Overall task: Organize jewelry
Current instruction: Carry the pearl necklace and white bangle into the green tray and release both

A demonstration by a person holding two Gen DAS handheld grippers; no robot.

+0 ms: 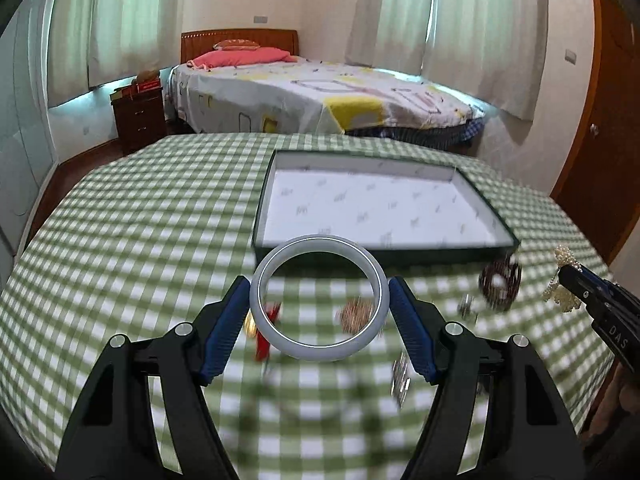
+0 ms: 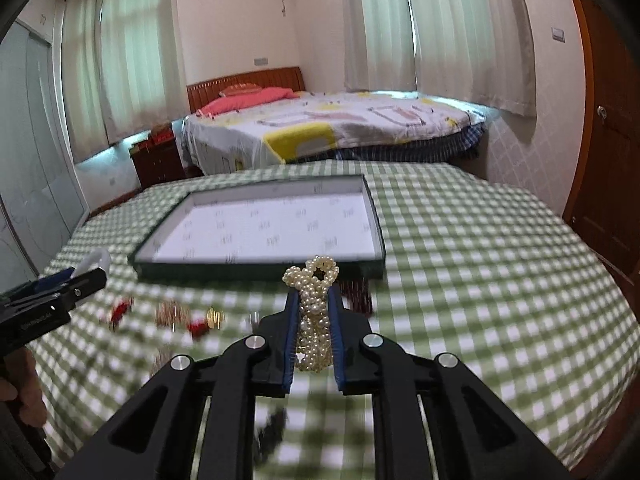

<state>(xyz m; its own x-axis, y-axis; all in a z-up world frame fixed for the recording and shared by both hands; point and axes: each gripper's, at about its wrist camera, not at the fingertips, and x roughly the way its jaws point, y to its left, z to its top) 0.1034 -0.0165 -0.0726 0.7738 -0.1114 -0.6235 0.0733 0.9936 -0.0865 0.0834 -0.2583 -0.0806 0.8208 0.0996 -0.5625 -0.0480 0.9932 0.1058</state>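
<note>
Clamping a pale grey bangle (image 1: 319, 297), the left gripper (image 1: 319, 300) hangs before the shallow dark-rimmed tray (image 1: 486, 211); the right gripper (image 2: 315, 312) pinches a cream pearl-bead bracelet (image 2: 314, 316).

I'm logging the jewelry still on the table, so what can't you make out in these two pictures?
- Left wrist view: small pieces seen through the pale bangle; motion blur.
- Left wrist view: dark beaded piece by the tray; blurred.
- Right wrist view: red and gold bits; blurred.
- Right wrist view: pearl strand, lower end hidden between the fingers.
</note>
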